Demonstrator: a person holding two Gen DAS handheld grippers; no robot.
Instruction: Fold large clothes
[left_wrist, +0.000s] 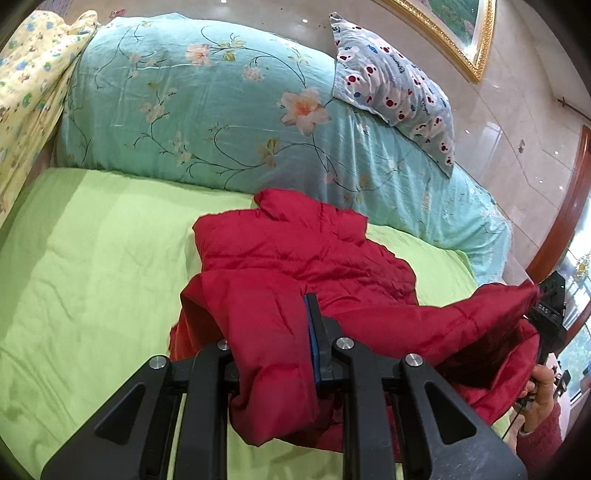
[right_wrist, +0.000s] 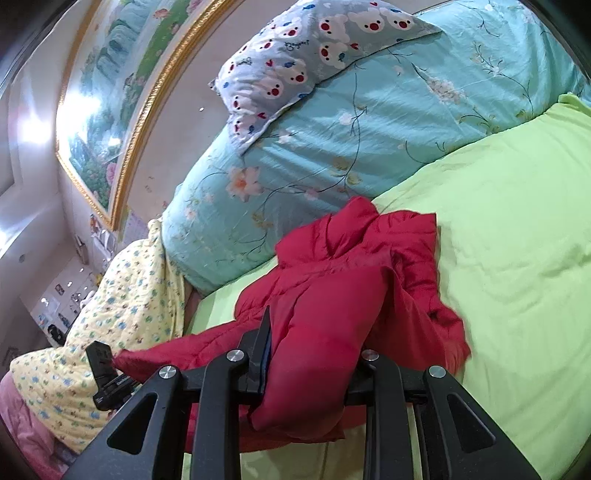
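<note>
Both the left gripper (left_wrist: 271, 354) and the right gripper (right_wrist: 314, 354) are clamped nearly closed on the lower hem of the puffy red quilted jacket (left_wrist: 295, 254), whose collar end lies ahead toward frame centre, long axis running straight away from the jaws.

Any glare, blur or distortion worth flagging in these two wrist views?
Left wrist: strong fisheye bending, dark vignetted corners, red jacket sharp. Right wrist: same bending, glare on the framed painting at left, slight blur on the jacket's right edge.
</note>
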